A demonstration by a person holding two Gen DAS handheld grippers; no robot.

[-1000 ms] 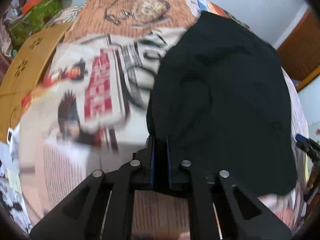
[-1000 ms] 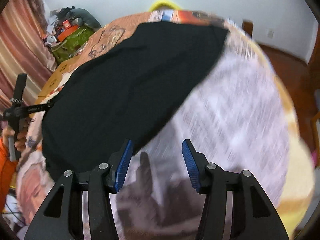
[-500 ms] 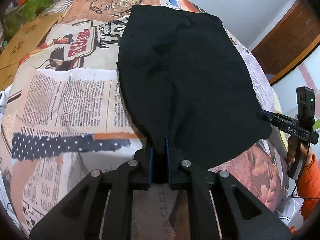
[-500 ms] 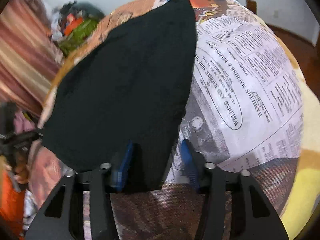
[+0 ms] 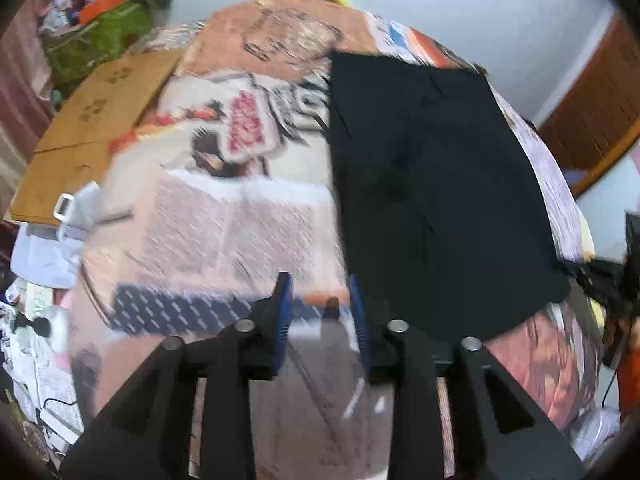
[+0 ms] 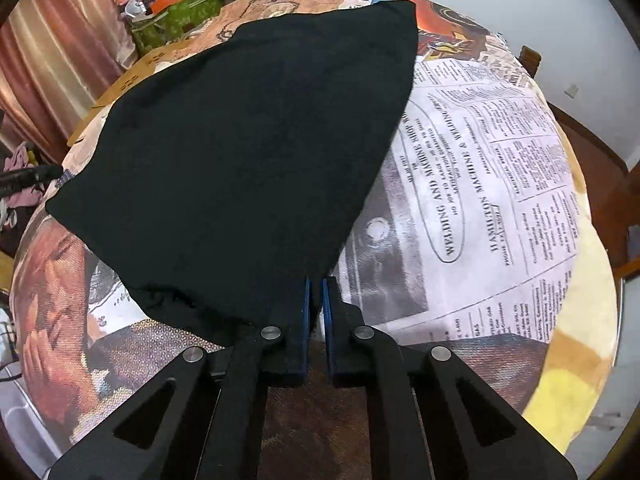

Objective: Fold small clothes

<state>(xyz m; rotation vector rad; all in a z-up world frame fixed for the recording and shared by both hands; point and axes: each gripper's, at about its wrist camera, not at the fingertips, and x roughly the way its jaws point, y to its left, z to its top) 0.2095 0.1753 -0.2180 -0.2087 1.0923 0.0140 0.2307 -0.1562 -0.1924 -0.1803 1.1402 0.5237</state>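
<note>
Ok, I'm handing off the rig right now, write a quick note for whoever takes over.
Left tool: open, empty, beside the near left edge of the black garment.
Right tool: shut on the garment's near right corner.
The garment lies mostly flat on the newspaper-print tablecloth.
Done: one corner gripped.
Left: no fold is visible yet; probably regrip on the left, then fold.

The left gripper (image 5: 322, 312), clamped on the near edge of the black garment (image 5: 432, 184) half a second ago, now stands with its jaws apart beside the cloth. The right gripper (image 6: 315, 300), open before, now pinches the garment's near corner.
</note>
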